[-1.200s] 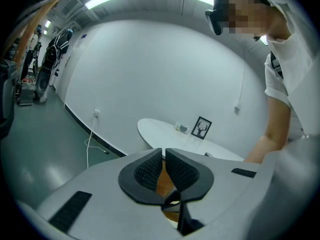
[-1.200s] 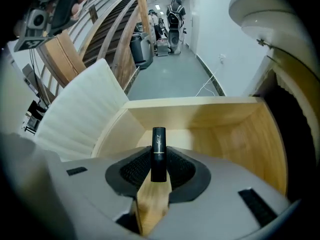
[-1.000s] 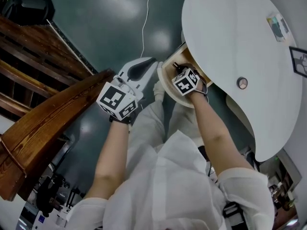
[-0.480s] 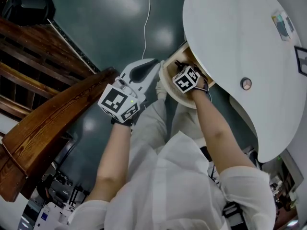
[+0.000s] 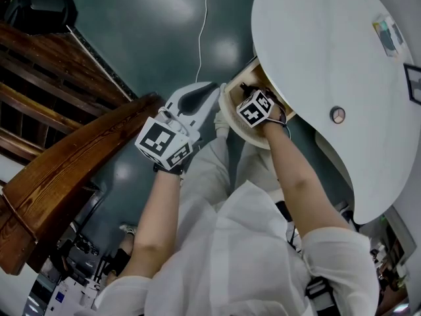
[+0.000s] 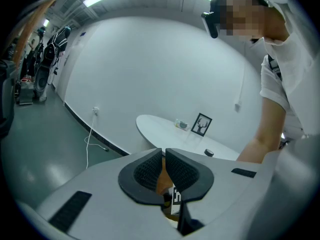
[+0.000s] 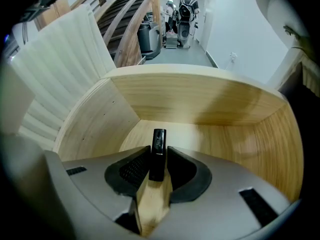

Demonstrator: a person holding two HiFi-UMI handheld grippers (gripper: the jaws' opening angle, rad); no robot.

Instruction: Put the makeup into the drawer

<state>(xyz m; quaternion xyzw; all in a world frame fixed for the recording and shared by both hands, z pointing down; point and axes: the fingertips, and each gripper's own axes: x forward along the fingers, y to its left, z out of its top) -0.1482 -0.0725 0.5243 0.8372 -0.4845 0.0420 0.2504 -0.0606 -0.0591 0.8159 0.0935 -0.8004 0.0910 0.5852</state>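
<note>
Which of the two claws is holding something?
The right claw: it grips a black makeup tube inside the wooden drawer. The left claw is shut on nothing.

A lab-like hall: glossy floor, wooden stair rails, parked equipment.

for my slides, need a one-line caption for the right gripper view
Right gripper grips a slim black makeup tube, pointing down into the light wooden drawer.

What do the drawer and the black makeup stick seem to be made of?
The drawer looks like pale wood, possibly plywood, with a matte finish; grain lines show on its walls. The black makeup stick is probably glossy plastic, since its smooth top catches light.
</note>
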